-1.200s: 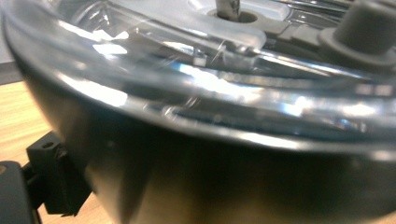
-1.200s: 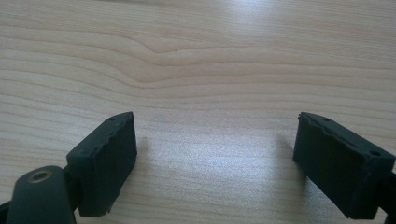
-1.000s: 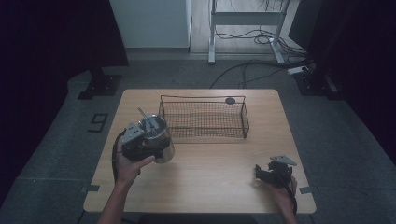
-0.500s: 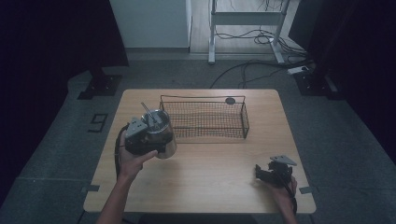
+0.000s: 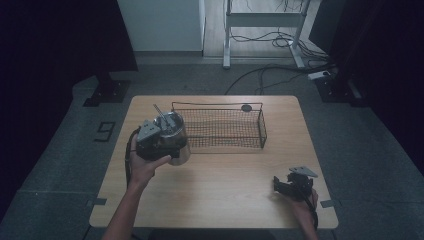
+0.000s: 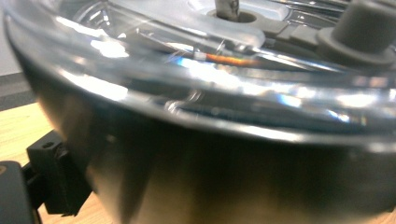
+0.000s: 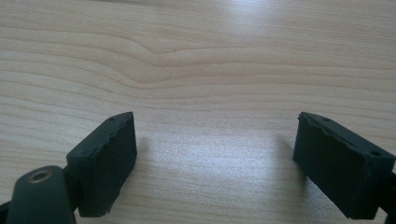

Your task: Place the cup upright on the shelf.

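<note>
Left claw (image 5: pixel 172 142) clamped on steel pot (image 5: pixel 175 135), held off counter (image 5: pixel 215 185) just beside left end of wire basket (image 5: pixel 220 127). Pot lidded with clear lid (image 6: pixel 196 70), metal rod (image 5: pixel 160 114) sticking up out of it, tilted toward far left. In left gripper view, pot wall (image 6: pixel 233 182) right up against lens, shiny and dark, lid rim curving across top, grey knob (image 6: pixel 359 32) at upper right, rod base in a hole at top middle. One black pad (image 6: pixel 56 179) at lower left, pressed near pot wall; other pad hidden by pot. Bit of wood counter visible at left under pot. Left hand (image 5: pixel 145 167) wrapped round gripper body from below, forearm coming in from bottom edge. Basket empty-looking, long side running across counter, standing at far middle; small dark disc (image 5: pixel 246 107) on counter just behind basket's far rim, near right end. Right claw (image 5: pixel 282 187) wide, nothing between pads, resting low at near right corner of counter, well apart from pot and basket. In right gripper view, both black pads (image 7: pixel 105 158) spread far apart over bare wood grain, close to surface, shadows right under them. Right hand (image 5: pixel 302 200) at counter's near edge, grey plate on top of gripper. Floor around dark, cables and a frame stand beyond far edge.
</note>
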